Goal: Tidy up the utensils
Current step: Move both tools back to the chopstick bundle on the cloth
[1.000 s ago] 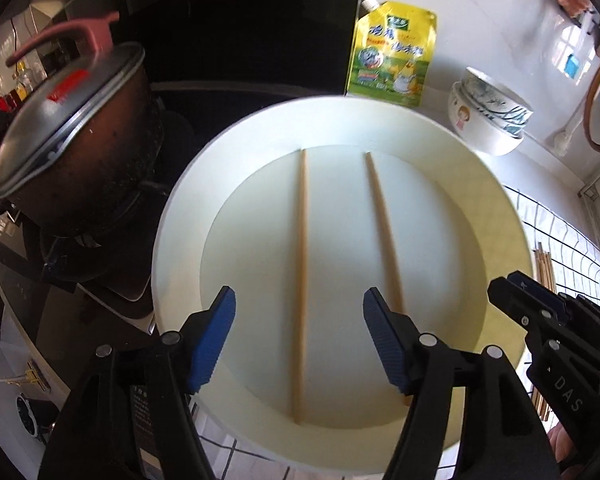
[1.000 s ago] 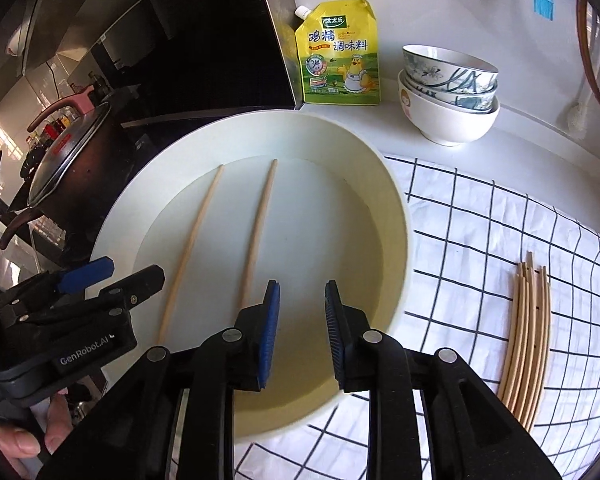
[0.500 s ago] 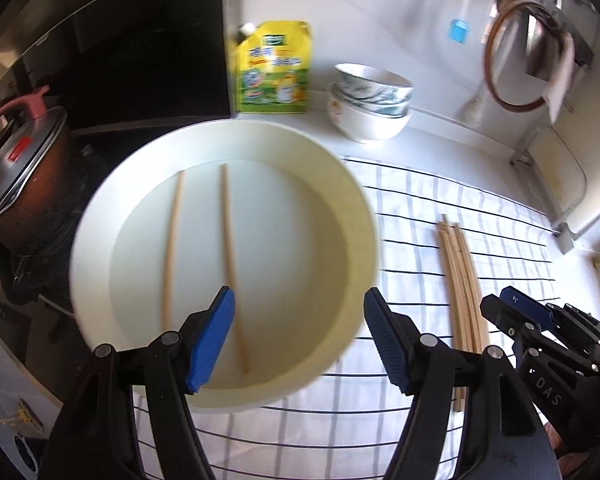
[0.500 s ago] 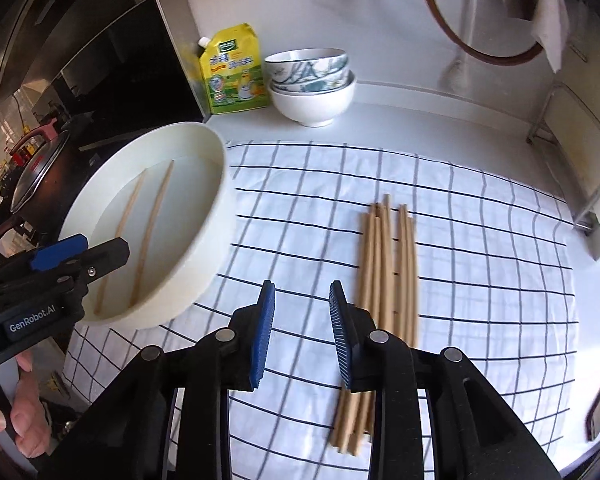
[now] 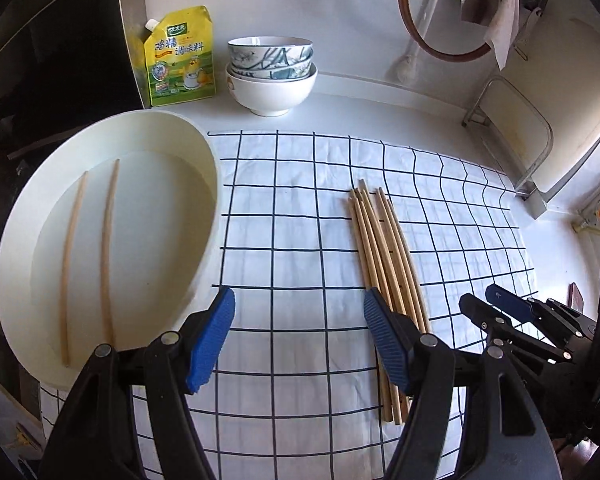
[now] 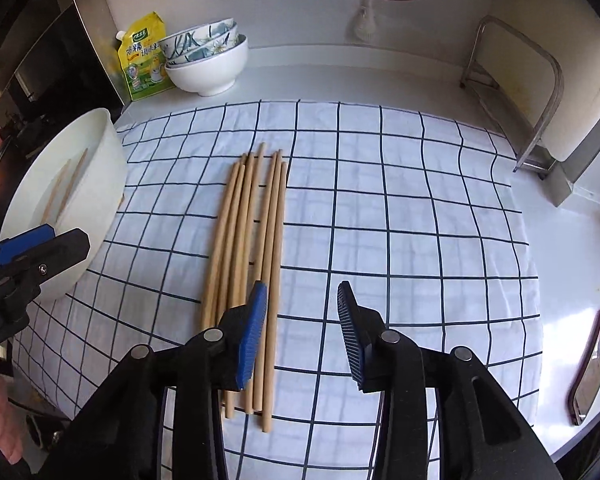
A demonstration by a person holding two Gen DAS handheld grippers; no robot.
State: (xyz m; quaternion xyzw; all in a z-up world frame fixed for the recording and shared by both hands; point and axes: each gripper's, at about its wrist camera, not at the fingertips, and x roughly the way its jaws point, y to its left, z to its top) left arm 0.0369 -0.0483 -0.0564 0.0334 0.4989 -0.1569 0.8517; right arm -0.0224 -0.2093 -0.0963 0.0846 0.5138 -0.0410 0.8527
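Note:
A bundle of several wooden chopsticks [image 5: 384, 248] lies on the checked cloth [image 5: 292, 216]; it also shows in the right wrist view [image 6: 248, 240]. Two more chopsticks [image 5: 88, 248] lie apart in a wide white basin [image 5: 204, 168] at the cloth's left edge, seen too in the right wrist view [image 6: 100, 184]. My left gripper [image 5: 298, 336] is open and empty above the cloth between basin and bundle. My right gripper [image 6: 302, 328] is open and empty, its left finger over the near ends of the bundle.
A yellow seasoning pouch [image 5: 180, 60] and stacked bowls [image 5: 272, 72] stand at the back by the wall. A metal rack [image 6: 516, 92] stands at the right. A dark stove lies left of the basin. A phone [image 6: 592, 364] lies at the counter's right edge.
Both grippers have swung right from over the basin to over the cloth and the chopstick bundle. The right gripper's jaws have opened wider.

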